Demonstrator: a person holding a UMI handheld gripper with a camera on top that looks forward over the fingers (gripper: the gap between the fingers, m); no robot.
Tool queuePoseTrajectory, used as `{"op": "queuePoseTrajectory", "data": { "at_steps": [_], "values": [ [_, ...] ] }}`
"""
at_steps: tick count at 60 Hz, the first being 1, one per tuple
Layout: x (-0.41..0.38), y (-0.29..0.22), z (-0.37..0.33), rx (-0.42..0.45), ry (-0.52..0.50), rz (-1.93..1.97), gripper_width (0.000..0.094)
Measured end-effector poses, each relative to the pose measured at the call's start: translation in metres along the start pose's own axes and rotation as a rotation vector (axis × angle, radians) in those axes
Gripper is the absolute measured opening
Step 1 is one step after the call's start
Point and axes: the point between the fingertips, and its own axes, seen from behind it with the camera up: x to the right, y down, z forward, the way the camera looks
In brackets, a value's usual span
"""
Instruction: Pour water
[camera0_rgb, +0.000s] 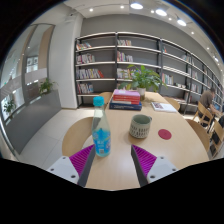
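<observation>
A clear plastic water bottle (100, 133) with a blue cap and pale label stands upright near the middle of a round, light wooden table (185, 147), just ahead of the gripper (113, 160), whose two fingers are spread wide with nothing held; the bottle rises slightly toward the left pad (82, 159) rather than squarely between the pair. Just to its right sits a grey mug (141, 126), the likely target for the pour, with a small red coaster (165, 133) beyond it toward the table's right edge. At the far edge lie stacked books (126, 98) and a leafy potted plant (146, 77). The bottle looks thin-walled and smooth, probably light if partly filled, and liable to dent or slip under a hard squeeze; the firmer grip would seem to be around the mid-body at the label, below the taper of the neck. Whether the cap is loosened cannot be told. The room behind is a library-like space, with long bookshelves (120, 58) along the back wall, ceiling lights and chairs at the table's far side.
</observation>
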Motion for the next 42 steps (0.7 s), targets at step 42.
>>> {"op": "queuePoseTrajectory", "data": {
  "at_steps": [42],
  "values": [
    [-0.048, -0.037, 0.153, 0.247, 0.003, -0.051, 0.0467]
  ]
}}
